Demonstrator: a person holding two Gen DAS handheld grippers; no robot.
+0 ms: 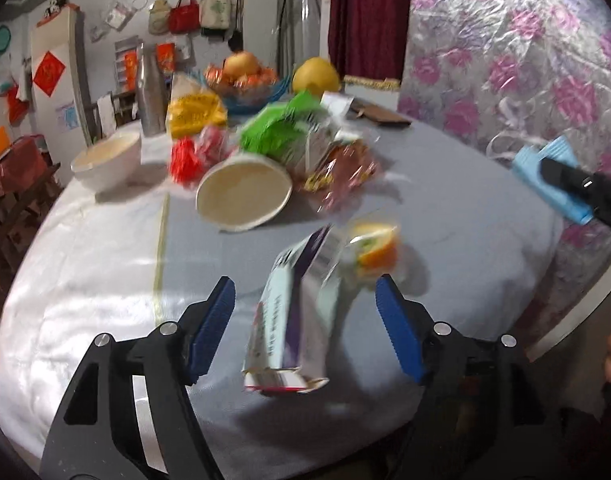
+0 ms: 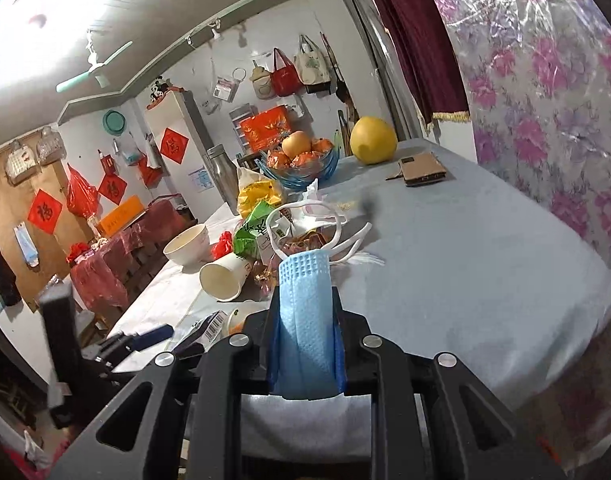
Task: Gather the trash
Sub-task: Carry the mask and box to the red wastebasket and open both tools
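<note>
Left wrist view: my left gripper [image 1: 305,320] is spread wide, pads clear of the small carton [image 1: 293,312] that sits blurred between them over the table [image 1: 465,216], touching neither pad. Just beyond the carton is an orange-and-yellow plastic wrapper [image 1: 375,250]. Farther back from the carton a paper cup [image 1: 243,194] lies on its side, mouth toward me. Behind the cup: a red wrapper [image 1: 341,172], a green packet [image 1: 281,128], a yellow bag [image 1: 195,114]. Left of the cup stands a white bowl [image 1: 107,158]. Far right of the carton, my right gripper [image 1: 545,180] shows pinching the blue face mask [image 1: 545,176].

Right wrist view: my right gripper [image 2: 305,320] is pressed together on the blue face mask [image 2: 303,320], which stands up between the pads, its white ear loops [image 2: 325,224] sticking out past the tips, above the table [image 2: 465,280]. Left of the mask, the paper cup [image 2: 223,276], white bowl [image 2: 187,244], green packet [image 2: 253,230]. Low left of the mask, my left gripper [image 2: 161,340] with the carton [image 2: 211,326] beside it.
</note>
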